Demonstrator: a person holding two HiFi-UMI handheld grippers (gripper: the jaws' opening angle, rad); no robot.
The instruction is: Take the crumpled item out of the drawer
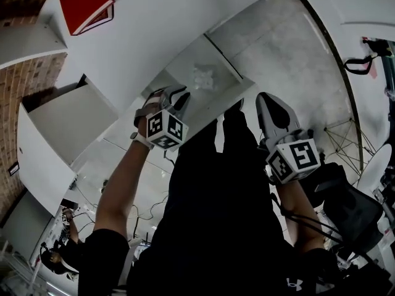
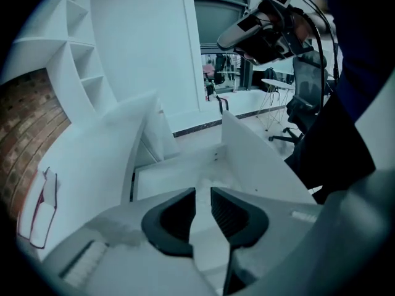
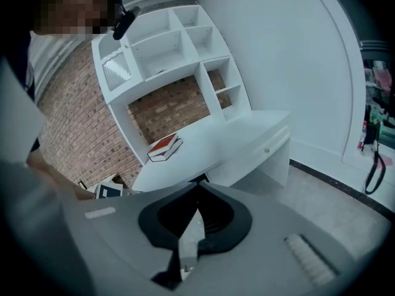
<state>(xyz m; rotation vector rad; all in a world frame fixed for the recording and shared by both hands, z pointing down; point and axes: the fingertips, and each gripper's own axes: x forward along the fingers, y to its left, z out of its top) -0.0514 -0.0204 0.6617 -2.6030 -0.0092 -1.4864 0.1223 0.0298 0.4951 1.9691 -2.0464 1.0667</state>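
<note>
The drawer (image 1: 182, 66) stands pulled out from the white counter (image 1: 154, 23), and the crumpled item (image 1: 203, 78), a pale wad, lies on the drawer's floor toward its right side. In the head view it sits at about 1 o'clock from the left gripper (image 1: 174, 97). That gripper hovers at the drawer's near edge, apart from the wad. Its own view shows the jaws parted by a modest gap with nothing between them, aimed down into the drawer.

The step in hand looks like the reach. To do it well, swing the left gripper toward 1 o'clock and lower it until the jaws straddle the wad. Close on the wad's bulk, not on a loose corner, then lift straight up so it clears the rim.

The right gripper (image 1: 266, 100) hangs at 3 o'clock of the left one, jaws together and empty, facing the counter and the shelves (image 3: 166, 48). A red book (image 1: 83, 2) lies on the counter at 11 o'clock, well apart from the drawer. A dark office chair (image 1: 352, 208) stands at 4 o'clock. Nothing lies between the left gripper and the wad; only the drawer's side walls hem in the approach
</note>
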